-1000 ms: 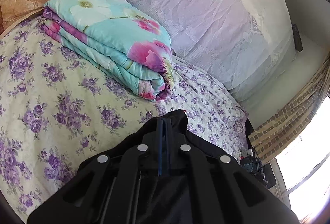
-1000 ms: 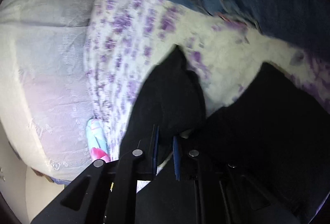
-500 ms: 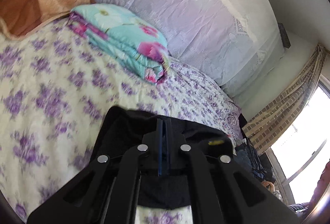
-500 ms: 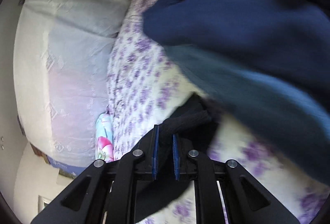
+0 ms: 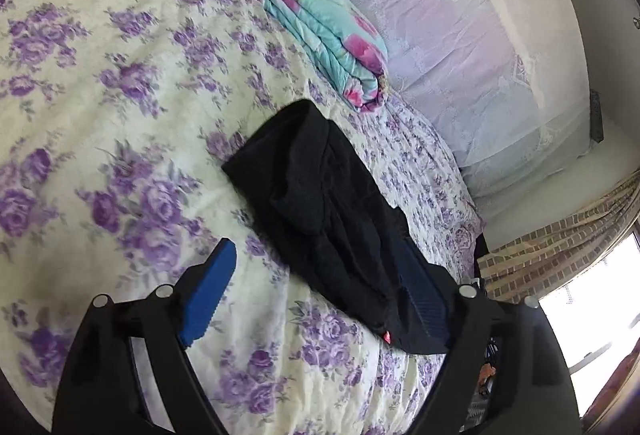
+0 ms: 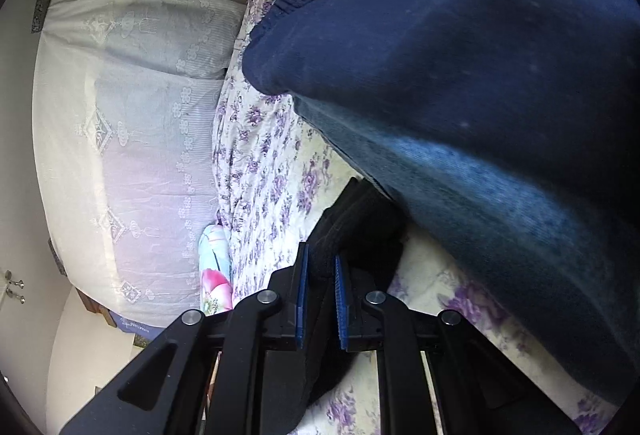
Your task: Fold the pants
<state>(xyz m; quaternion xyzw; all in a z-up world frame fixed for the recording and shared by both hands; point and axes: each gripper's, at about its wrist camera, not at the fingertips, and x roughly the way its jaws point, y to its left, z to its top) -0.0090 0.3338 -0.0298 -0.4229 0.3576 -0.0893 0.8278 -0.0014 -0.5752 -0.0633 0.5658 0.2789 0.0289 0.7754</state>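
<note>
My left gripper (image 5: 320,287) is opening, its jaws wide apart over the black pants (image 5: 320,195) lying folded on the floral bedspread (image 5: 120,115). My right gripper (image 6: 319,299) pinches a fold of them. Their small red tag (image 5: 386,336) is unreadable.

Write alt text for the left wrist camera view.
Black pants lie folded on a purple-flowered bedspread, released from the left gripper as its jaws are opening. A folded turquoise floral quilt sits behind.
</note>
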